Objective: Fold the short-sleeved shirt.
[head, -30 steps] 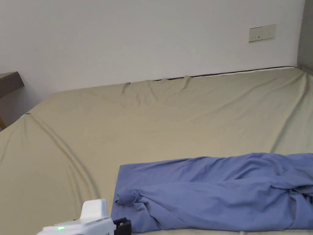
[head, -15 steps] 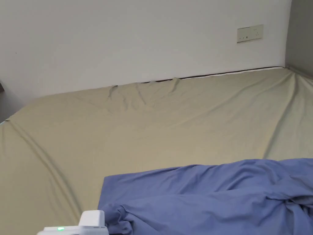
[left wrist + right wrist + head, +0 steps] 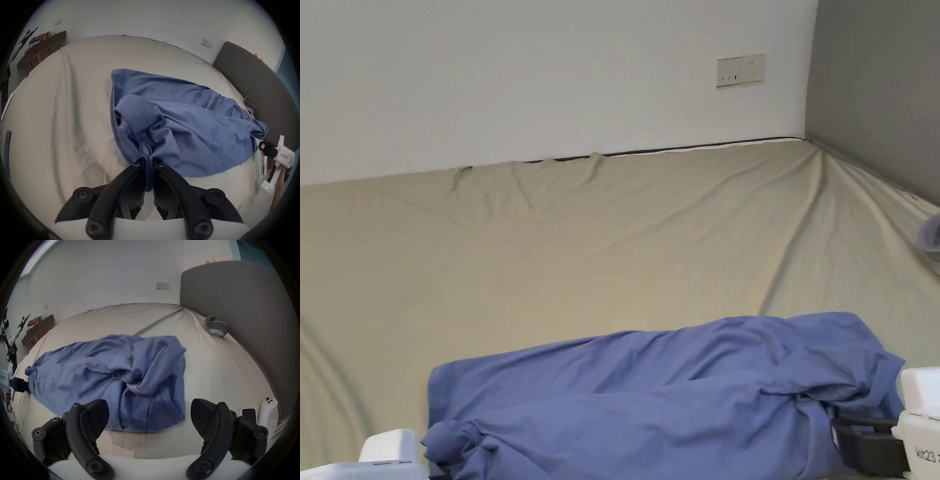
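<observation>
Since a second ago the head camera has swung right, bringing my right gripper [image 3: 850, 437] into the corner at 4 o'clock, partly cut off. Its jaws stand wide apart in its own view, holding nothing, just short of the blue shirt [image 3: 103, 379]. My left gripper [image 3: 148, 162] is clamped on a bunched fold of the shirt's near edge; the fabric hides the jaw tips. Crumpled, the shirt lies along the bed sheet [image 3: 612, 250], bare from 9 to 1 o'clock up to the wall.
</observation>
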